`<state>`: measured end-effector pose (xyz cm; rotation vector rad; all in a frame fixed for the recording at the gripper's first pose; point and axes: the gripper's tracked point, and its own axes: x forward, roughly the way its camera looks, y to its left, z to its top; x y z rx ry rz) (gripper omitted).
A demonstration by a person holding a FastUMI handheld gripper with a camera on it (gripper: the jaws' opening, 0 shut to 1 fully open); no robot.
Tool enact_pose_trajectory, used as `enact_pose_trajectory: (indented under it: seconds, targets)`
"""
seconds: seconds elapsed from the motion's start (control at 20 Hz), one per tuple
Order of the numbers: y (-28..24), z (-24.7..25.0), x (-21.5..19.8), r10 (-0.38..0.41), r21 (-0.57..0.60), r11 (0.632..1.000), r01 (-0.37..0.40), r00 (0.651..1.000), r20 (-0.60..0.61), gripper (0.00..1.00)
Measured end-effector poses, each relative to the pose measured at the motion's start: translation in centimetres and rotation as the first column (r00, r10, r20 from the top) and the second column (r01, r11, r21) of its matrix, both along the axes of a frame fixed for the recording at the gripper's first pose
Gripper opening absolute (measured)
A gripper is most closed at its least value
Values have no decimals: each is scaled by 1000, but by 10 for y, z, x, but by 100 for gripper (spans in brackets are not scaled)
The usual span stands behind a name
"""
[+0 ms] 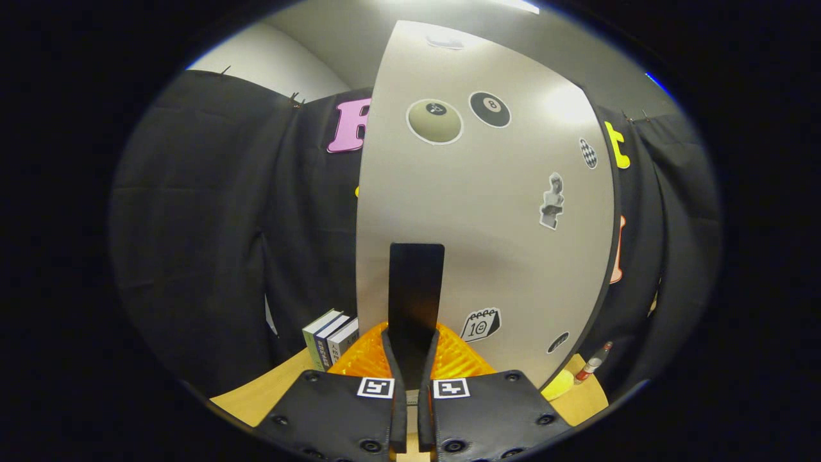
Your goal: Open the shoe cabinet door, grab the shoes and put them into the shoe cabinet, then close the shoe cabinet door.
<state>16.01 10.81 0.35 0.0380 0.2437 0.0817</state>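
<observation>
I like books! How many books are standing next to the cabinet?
3 books, upright side by side on the wooden table, left of the cabinet door and the gripper; more may be hidden behind the door.

The shoe cabinet door (487,212) is seen in pale grey, dotted with black-and-white stickers: a black eight-ball, a beige ball, a chequered oval. Its handle (415,289) is black. An orange, ribbed piece (365,362) is seen at its foot. The worktop (269,391) is light wood. The books (330,340) are green, dark blue and white.
</observation>
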Motion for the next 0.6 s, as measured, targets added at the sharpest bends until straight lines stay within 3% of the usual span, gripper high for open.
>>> enact_pose_trajectory:
  seconds: [0.6]
  targets:
    - [-34, 9, -52, 5, 6, 1000, -5, 999, 31, 8]
